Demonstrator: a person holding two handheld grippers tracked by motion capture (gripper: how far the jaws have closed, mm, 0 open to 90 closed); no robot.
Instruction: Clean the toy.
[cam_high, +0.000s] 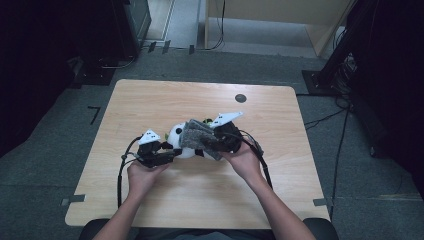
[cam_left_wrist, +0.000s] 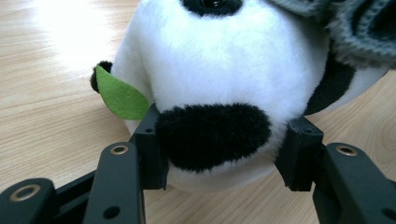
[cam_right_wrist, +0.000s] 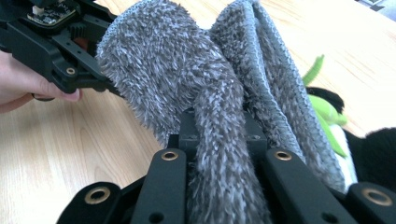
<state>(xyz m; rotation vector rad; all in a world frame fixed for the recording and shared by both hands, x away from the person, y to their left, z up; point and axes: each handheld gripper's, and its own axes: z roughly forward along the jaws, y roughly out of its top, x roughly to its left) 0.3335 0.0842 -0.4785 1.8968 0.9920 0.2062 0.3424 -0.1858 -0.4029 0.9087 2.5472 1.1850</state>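
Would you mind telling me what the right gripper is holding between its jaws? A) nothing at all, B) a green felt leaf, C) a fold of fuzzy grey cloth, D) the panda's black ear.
C: in the right gripper view, the right gripper has its jaws shut on a fold of the grey cloth, which drapes over the panda plush that the left gripper clamps.

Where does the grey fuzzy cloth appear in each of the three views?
High view: the grey cloth lies at table centre, draped over the panda toy, at the right gripper.
Left gripper view: top right corner, above the panda's white body.
Right gripper view: centre, a fold pinched between the jaws.
Shared landmark: the panda's green leaf, also at right in the right gripper view.
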